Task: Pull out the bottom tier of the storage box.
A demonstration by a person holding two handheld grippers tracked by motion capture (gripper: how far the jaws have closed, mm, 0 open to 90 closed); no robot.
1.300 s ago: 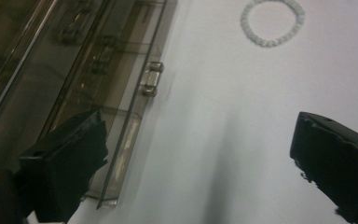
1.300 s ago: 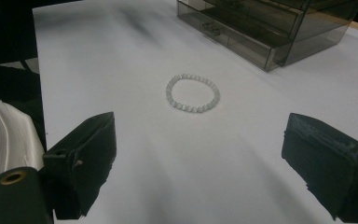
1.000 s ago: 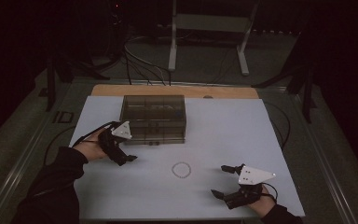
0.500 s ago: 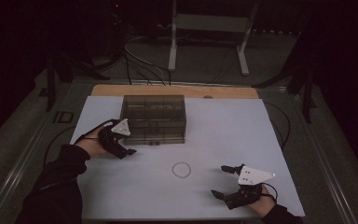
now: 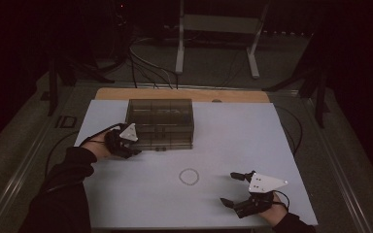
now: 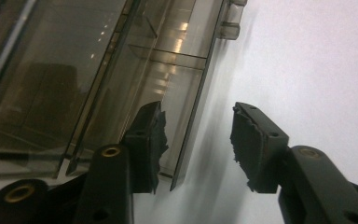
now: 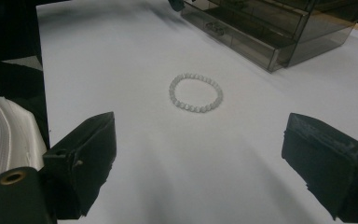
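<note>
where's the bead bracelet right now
The bead bracelet lies flat on the white table, in front of the smoky drawer box and left of the right gripper.

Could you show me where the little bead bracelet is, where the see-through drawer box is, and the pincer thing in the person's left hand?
bead bracelet (image 7: 196,93), right gripper view, on the ring's near beads.
clear drawer box (image 5: 160,121), high view, on its front face.
left gripper (image 6: 198,140), left gripper view, midway between its fingertips.

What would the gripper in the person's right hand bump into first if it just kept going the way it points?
Probably the beaded bracelet: it lies on the white table straight ahead, centred between the right gripper's wide-open jaws. Farther along stands the smoky drawer box. Depth is hard to judge.
</note>
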